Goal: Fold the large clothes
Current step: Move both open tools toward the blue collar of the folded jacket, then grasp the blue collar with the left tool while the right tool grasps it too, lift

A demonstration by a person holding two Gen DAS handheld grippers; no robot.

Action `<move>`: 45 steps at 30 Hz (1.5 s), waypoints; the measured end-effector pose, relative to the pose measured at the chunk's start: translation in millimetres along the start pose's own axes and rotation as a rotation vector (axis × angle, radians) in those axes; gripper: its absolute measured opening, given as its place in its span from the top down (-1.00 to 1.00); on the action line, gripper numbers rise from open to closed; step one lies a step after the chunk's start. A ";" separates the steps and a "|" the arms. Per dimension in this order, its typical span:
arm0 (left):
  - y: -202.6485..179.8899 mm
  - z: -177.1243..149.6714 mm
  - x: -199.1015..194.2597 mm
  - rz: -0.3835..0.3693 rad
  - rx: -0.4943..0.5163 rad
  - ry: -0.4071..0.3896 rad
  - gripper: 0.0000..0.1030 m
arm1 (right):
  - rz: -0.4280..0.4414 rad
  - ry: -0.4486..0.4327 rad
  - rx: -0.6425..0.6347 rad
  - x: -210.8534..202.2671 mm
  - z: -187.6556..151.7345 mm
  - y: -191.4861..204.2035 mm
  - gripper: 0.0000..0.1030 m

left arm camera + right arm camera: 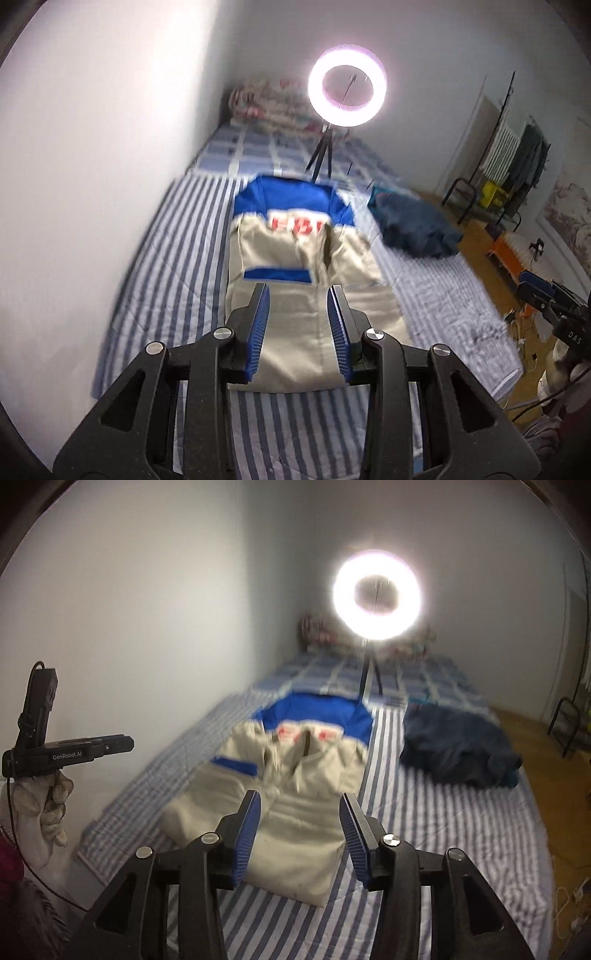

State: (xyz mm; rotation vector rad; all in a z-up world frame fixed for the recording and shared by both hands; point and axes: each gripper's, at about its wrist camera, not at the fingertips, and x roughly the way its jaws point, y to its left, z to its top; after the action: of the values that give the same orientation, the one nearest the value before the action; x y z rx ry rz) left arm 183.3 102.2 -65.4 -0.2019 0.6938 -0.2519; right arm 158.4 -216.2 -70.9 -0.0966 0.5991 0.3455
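A beige and blue jacket [280, 243] with red letters lies partly folded on the striped bed [177, 236]. My left gripper [299, 291] hovers above its lower part, open, with nothing between the blue pads. The right wrist view shows the same jacket [229, 790] from the right. My right gripper [301, 797] is raised over it, open and empty. A gloved hand [40, 805] holds the left gripper [110, 746] at the left edge of that view. The right gripper [535, 288] shows at the right edge of the left wrist view.
A dark blue garment heap [413, 225] [458, 749] sits on the bed to the jacket's right. A lit ring light [347, 86] [376, 594] on a tripod stands beyond the jacket. A white wall [92, 147] runs along the bed's left; wooden floor and a chair [565, 723] lie right.
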 end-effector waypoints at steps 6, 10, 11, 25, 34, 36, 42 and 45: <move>-15.9 31.5 -53.1 -0.029 0.008 -0.067 0.17 | 0.008 -0.059 0.019 -50.3 34.4 1.9 0.10; -16.1 51.4 -68.5 -0.045 -0.011 -0.101 0.16 | 0.054 -0.065 0.064 -56.2 50.7 -8.3 0.10; -14.0 58.2 -65.7 -0.049 -0.019 -0.098 0.16 | 0.049 -0.062 0.061 -52.7 56.6 -11.3 0.10; 39.3 147.4 132.6 -0.025 0.003 0.103 -0.05 | 0.022 0.094 0.064 133.4 98.4 -81.4 0.10; 88.9 188.0 342.1 -0.033 -0.013 0.246 -0.05 | 0.046 0.221 0.086 338.8 111.9 -145.1 0.10; 102.1 191.4 379.3 -0.041 -0.061 0.266 -0.05 | 0.040 0.248 0.089 378.0 110.2 -156.3 0.10; 128.1 199.7 457.3 -0.059 -0.133 0.321 -0.05 | 0.064 0.291 0.145 466.1 109.2 -186.6 0.10; 131.7 203.4 488.5 -0.056 -0.116 0.352 -0.05 | 0.093 0.308 0.157 498.4 112.9 -194.0 0.09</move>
State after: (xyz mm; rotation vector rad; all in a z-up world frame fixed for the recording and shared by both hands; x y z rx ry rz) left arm 699.0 103.6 -242.5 -0.2916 1.0543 -0.3046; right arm 669.9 -232.3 -262.9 0.0304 0.9359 0.3755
